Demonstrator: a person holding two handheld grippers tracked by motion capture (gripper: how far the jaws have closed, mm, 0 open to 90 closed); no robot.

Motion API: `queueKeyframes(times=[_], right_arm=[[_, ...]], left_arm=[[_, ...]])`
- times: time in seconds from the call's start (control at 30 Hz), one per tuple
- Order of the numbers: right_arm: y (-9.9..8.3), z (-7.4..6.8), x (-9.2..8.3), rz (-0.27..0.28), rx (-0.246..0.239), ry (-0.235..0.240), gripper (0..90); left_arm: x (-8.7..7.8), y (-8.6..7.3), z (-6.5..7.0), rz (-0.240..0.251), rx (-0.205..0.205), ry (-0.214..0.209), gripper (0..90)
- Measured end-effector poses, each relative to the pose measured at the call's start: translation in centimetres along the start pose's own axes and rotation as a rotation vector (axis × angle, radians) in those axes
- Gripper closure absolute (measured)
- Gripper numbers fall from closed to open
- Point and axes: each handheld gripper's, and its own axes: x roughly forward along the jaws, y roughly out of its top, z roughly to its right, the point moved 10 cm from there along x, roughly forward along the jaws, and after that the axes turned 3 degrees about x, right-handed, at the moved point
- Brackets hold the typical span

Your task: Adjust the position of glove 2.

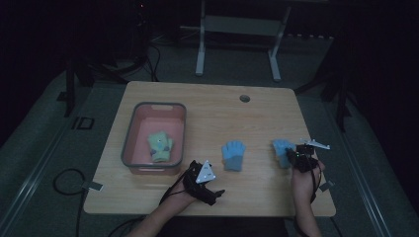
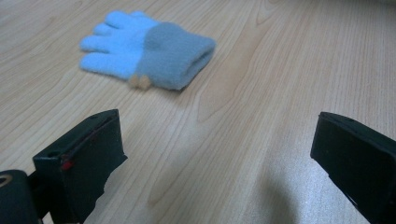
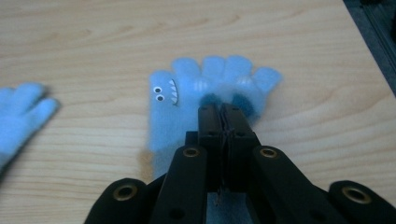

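High view: on the wooden counter [image 1: 207, 106], the right gripper [image 1: 291, 154] pinches a soft blue glove [image 1: 281, 148] at four o'clock; its twin [image 1: 233, 155] lies centre, near the red bin [image 1: 129, 143] at nine o'clock.

Left gripper view: fingers [image 2: 81, 161] stand wide apart, empty.

Right gripper view: fingers clamped on light, limp knit that likely drapes; the counter edge runs close at two o'clock.

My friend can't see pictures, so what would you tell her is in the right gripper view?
Black tongs, shut tight, pinch a light blue knitted glove with googly eyes and a toothy grin, its fingers spread on a pale wooden table. The fingertips of a second light blue knitted glove show at the left edge.
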Motion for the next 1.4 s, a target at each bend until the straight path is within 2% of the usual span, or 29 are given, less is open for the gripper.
queueKeyframes(times=[0.23,0.3,0.43,0.6,0.73,0.83,0.9,0.93,1.0,1.07,1.2,1.4], right_arm=[[-2.1,0.6,1.9,-0.048,0.02,-0.019,87.0],[-2.3,0.8,2.2,-0.05,0.033,-0.011,86.5],[-2.3,0.7,2.2,-0.054,0.014,-0.013,84.4],[-1.5,0.7,1.3,-0.045,-0.018,0.012,75.7],[-0.2,0.7,0.5,-0.033,-0.057,0.085,70.8],[0.5,0.9,0.2,-0.028,-0.119,0.151,69.9],[1.0,0.8,-0.1,-0.019,-0.17,0.219,69.9],[1.1,0.9,-0.3,-0.019,-0.196,0.234,69.9],[1.3,0.9,-0.7,-0.027,-0.216,0.298,69.9],[1.3,0.9,-0.8,-0.04,-0.24,0.339,70.1],[1.4,1.0,-0.7,-0.047,-0.306,0.394,70.8],[0.6,0.7,0.9,-0.093,-0.403,0.396,68.0]], left_arm=[[-0.3,0.0,0.0,0.005,-0.003,0.005,2.7],[-0.3,-0.1,-0.1,0.006,-0.006,0.004,2.7],[-0.2,-0.1,0.1,0.004,0.008,0.0,2.7],[-0.2,-0.2,0.1,-0.001,0.012,-0.001,2.7],[-0.2,-0.2,0.1,0.002,0.011,-0.002,2.7],[-0.1,-0.3,0.1,0.002,0.014,-0.003,2.7],[-0.1,-0.2,0.1,0.002,0.013,-0.001,2.7],[-0.1,-0.2,0.1,0.002,0.011,-0.003,2.7],[-0.1,-0.3,0.0,0.002,0.01,-0.001,2.7],[-0.1,-0.3,0.0,0.001,0.008,-0.004,2.7],[-0.1,-0.3,0.0,0.0,0.008,-0.005,2.7],[-0.1,-0.3,0.0,0.002,0.009,-0.008,2.7]])
